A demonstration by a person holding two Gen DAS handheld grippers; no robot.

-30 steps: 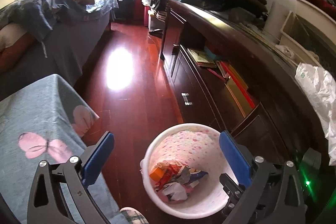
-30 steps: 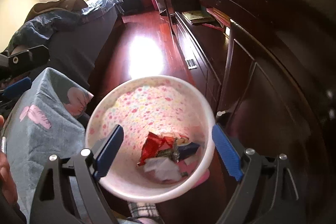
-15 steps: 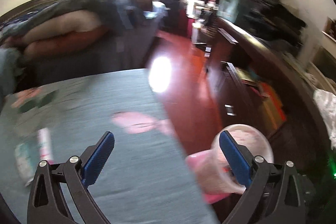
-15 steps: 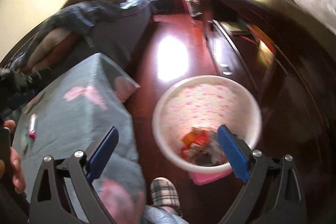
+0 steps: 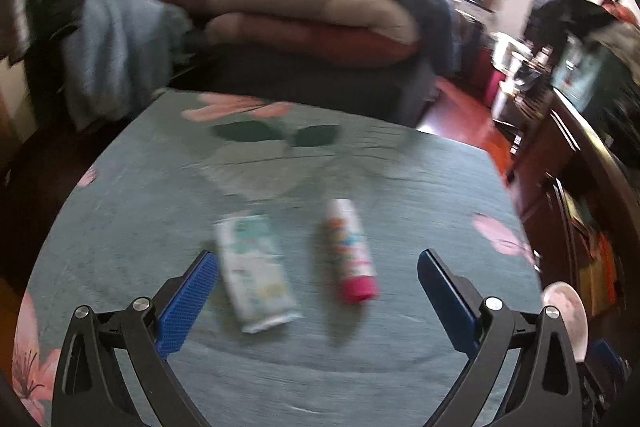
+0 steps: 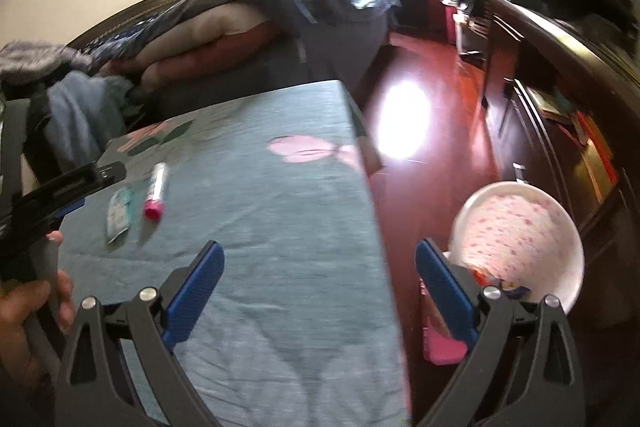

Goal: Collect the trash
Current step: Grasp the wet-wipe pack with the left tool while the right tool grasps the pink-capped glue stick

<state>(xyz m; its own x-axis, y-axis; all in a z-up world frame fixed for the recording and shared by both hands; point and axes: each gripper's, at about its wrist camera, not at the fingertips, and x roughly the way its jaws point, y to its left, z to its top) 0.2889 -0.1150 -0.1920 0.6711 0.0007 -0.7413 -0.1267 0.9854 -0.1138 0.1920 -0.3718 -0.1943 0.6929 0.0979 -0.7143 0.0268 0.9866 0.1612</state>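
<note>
A white-green flat packet (image 5: 256, 269) and a white tube with a pink cap (image 5: 352, 253) lie side by side on the teal cloth-covered table (image 5: 360, 171). My left gripper (image 5: 316, 299) is open and empty, hovering just in front of both. In the right wrist view the packet (image 6: 119, 213) and the tube (image 6: 156, 191) lie at the table's far left. My right gripper (image 6: 318, 287) is open and empty over the table's right edge. The white floral trash bin (image 6: 520, 227) with wrappers inside stands on the floor to the right.
A bed with piled blankets (image 5: 304, 15) lies behind the table. A dark wooden cabinet (image 6: 560, 99) runs along the right wall. Red wooden floor (image 6: 432, 155) lies between table and cabinet. A pink object (image 6: 440, 343) sits at the bin's base.
Both grippers have swung left from over the trash bin to the table. The left one now faces the packet and tube; the bin has slid to the right edge of both views.
</note>
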